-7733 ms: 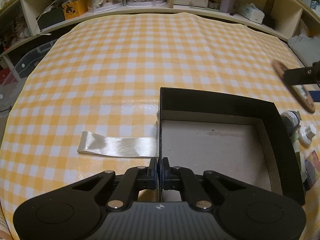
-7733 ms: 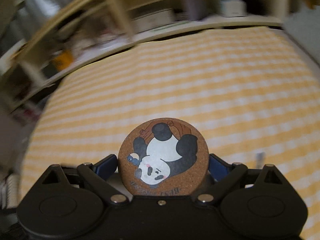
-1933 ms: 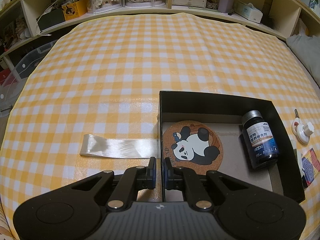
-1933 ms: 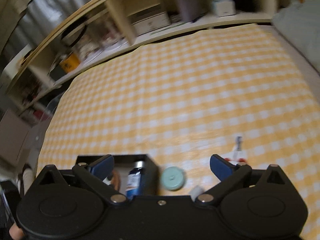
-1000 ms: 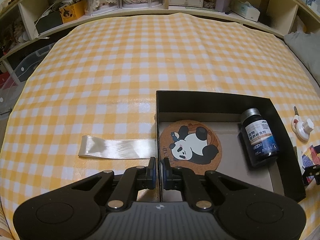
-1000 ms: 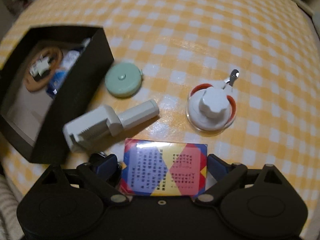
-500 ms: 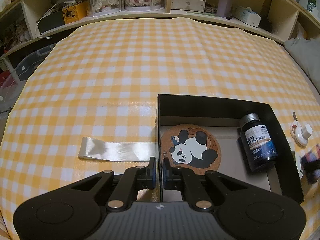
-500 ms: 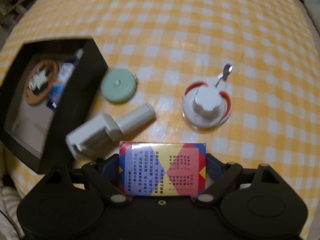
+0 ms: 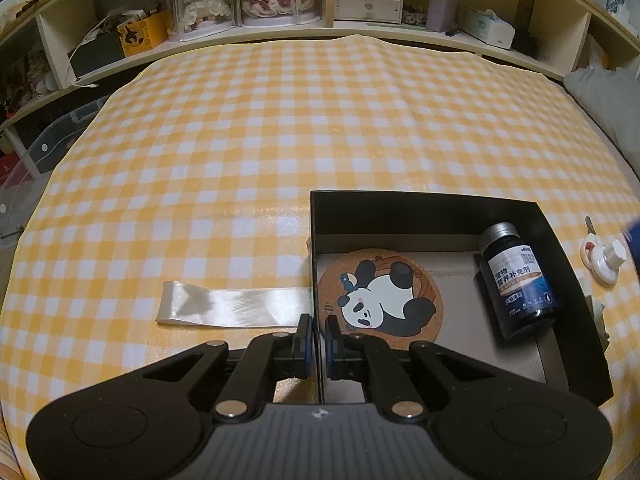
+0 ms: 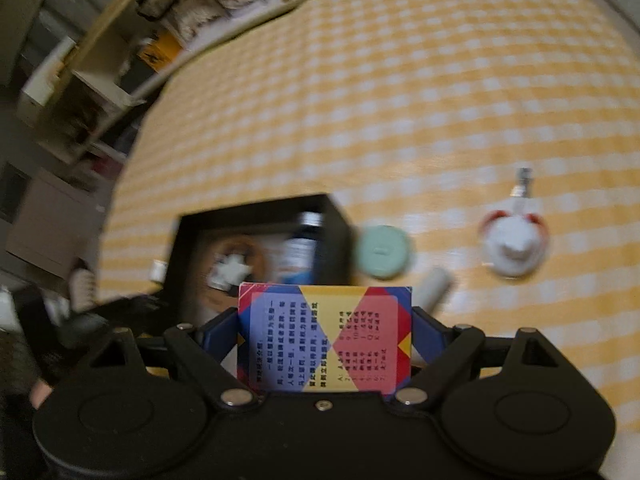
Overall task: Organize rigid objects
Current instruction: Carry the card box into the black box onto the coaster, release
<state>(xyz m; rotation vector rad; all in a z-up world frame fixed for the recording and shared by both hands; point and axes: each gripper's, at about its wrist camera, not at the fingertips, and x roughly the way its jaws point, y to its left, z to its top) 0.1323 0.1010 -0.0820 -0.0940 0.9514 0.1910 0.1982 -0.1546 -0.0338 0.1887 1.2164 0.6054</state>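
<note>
Left gripper: shut on the near left wall of the black box, one pad either side, steadying it on the worktop.

Right gripper: holds a coloured card box across its width, jaws wide, a pad against each long edge. The card box is clear of the worktop, printed face up, its long axis running away along the gripper's line, far end towards the black box.

Inside the black box: a panda coaster flat on the left, a dark bottle lying on the right, cap to the far wall. Floor between them is bare.

Outside, right of the black box: a green disc, a white tube, and farther right a white knob on a red-edged base.

Judgement: the step in hand is carrying the card box to the black box. The next move calls for bringing it over the bare floor, lowering it flat between coaster and bottle, then releasing. Risk: an edge catching the right wall or bottle.
</note>
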